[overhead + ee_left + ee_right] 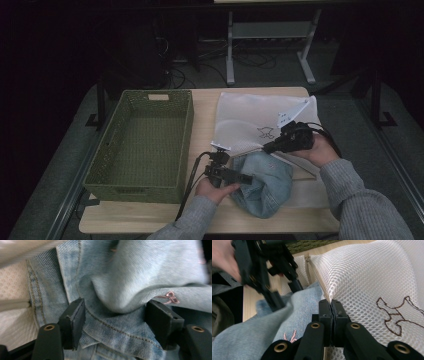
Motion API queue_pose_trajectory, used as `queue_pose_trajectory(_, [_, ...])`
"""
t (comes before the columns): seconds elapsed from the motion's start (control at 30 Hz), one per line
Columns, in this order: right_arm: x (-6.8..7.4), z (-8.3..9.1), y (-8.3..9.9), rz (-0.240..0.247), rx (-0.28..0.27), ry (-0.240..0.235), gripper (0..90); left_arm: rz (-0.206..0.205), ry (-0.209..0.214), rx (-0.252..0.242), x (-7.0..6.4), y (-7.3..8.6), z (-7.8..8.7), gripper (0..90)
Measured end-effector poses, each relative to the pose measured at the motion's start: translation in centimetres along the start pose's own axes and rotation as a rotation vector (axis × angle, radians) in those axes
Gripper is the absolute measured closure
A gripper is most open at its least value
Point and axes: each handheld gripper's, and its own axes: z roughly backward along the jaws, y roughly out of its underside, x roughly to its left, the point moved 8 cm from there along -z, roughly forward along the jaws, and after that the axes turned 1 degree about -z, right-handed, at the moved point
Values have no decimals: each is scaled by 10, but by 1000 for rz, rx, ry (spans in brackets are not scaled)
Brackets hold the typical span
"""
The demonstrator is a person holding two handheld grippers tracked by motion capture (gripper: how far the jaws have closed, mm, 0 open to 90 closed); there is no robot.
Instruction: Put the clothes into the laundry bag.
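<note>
Here the right gripper (pixel 331 305) lies level, clamped on the mesh bag (pixel 372 277) edge; the left gripper (pixel 115 317), jaws apart, straddles denim (pixel 140 272) near the surface's (pixel 205 115) front edge.

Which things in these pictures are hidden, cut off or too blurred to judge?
- High view: how far the denim is inside the mesh bag; the left tongs and right tongs cover the opening.
- Left gripper view: the denim's full shape; the edges cut it off.
- Right gripper view: the left tongs are blurred, so their jaws are unclear there.
- High view: the basket's near inner wall; its rim hides it.
</note>
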Motion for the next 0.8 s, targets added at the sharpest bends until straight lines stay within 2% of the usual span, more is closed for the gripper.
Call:
queue_pose_trajectory(0.03, [1,-2,0,2,2,-4,878,-20,-36,-9,1,0,-3,454])
queue_pose_trajectory(0.07, [1,-4,0,3,5,-6,878,-42,-59,-25,2,-1,-5,563])
queue_pose_trajectory(0.1, [2,-6,0,5,6,-9,878,-41,-55,-42,2,-3,-6,671])
queue_pose_trajectory(0.17, [3,-8,0,10,10,-13,878,1,-4,-90,1,-8,-7,772])
queue_pose_trajectory(0.27, [5,-6,0,17,4,-15,878,24,59,-190,-6,-17,-1,804])
queue_pose_trajectory(0.3, [6,-4,0,17,-2,-16,878,43,77,-224,-8,-21,2,804])
queue_pose_trajectory(0.43, [10,5,-2,17,-31,-23,878,96,94,-368,-10,-39,16,802])
queue_pose_trajectory(0.53, [12,6,-1,19,-34,-25,878,92,88,-351,-11,-38,12,790])
queue_pose_trajectory(0.57, [12,5,1,18,-23,-24,878,86,79,-321,-10,-34,8,790])
queue_pose_trajectory(0.67, [9,1,6,10,-8,-30,878,82,75,-303,-8,-31,9,682])
queue_pose_trajectory(0.7, [7,0,8,2,-10,-32,878,76,70,-273,-5,-27,14,619])
queue_pose_trajectory(0.8, [6,0,9,-3,-10,-32,878,64,60,-256,-4,-22,27,467])
